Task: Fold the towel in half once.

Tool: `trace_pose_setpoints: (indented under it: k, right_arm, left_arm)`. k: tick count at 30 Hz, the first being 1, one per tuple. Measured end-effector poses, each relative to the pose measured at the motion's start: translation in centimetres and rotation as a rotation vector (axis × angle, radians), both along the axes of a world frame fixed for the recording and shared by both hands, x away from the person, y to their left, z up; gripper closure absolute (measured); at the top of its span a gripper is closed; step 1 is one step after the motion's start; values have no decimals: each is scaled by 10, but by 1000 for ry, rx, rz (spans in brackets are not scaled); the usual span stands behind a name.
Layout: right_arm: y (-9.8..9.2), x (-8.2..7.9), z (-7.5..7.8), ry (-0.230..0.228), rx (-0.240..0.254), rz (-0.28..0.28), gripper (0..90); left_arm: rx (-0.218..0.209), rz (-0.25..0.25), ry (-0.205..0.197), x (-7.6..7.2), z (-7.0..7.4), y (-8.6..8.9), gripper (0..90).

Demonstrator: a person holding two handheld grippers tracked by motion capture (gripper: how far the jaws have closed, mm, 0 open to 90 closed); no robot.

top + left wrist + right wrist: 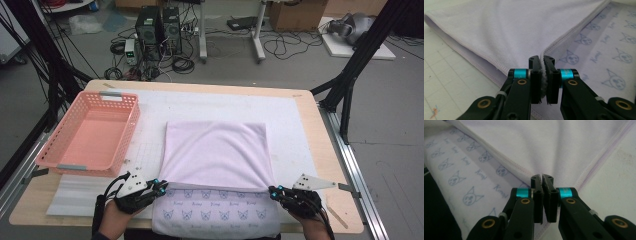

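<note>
Pinching a hemmed corner each, the left gripper [162,187] and right gripper [272,191] clamp shut on the soft, light, floppy lilac towel [216,152], best held at its corners

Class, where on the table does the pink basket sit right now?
In the high view the pink basket sits at the table's left side, left of the lilac towel, just beyond the left gripper.

The towel [215,155] is showing pale lilac, its underside printed with blue cat faces. The basket [90,132] is looking salmon pink. The claws are showing black with turquoise bands.
</note>
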State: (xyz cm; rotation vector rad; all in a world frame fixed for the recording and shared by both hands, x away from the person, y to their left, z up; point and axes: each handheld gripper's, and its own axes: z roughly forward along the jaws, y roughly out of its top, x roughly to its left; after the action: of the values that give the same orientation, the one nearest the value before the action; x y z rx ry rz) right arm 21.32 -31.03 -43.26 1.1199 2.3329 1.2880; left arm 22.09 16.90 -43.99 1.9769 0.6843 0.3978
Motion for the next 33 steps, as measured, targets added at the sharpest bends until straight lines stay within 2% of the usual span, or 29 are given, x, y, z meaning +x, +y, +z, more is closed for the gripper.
trace_pose_setpoints:
  k: [9,18,20,22,25,26,27,28,29,31,33]
  right_arm:
    - [-2,-25,5,-10,-3,21,874]
    - [-5,-46,10,-6,1,67,873]
    - [-6,-50,10,2,1,76,873]
    - [-6,-54,7,16,-9,89,872]
    - [-7,-61,1,50,-29,106,862]
    - [-8,-63,0,65,-33,109,854]
    - [-9,-64,0,72,-36,112,783]
    - [-12,-65,1,77,-22,98,731]
    - [-15,-64,2,73,2,80,722]
    - [-20,-63,7,45,43,42,689]
    - [-21,-59,9,27,43,10,681]
  left_arm:
    - [-15,-17,7,-22,5,4,847]
    - [-1,-61,24,-43,10,8,847]
    - [11,-70,40,-46,9,9,843]
    - [23,-72,77,-49,5,10,831]
    - [39,-77,131,-52,-1,12,758]
    - [34,-74,138,-52,-1,13,713]
    - [18,-60,137,-51,1,15,649]
    - [-11,-37,139,-49,4,17,557]
    - [-48,-15,139,-47,7,20,481]
    - [-124,17,114,-43,14,27,432]
    - [-165,43,101,-39,18,31,430]
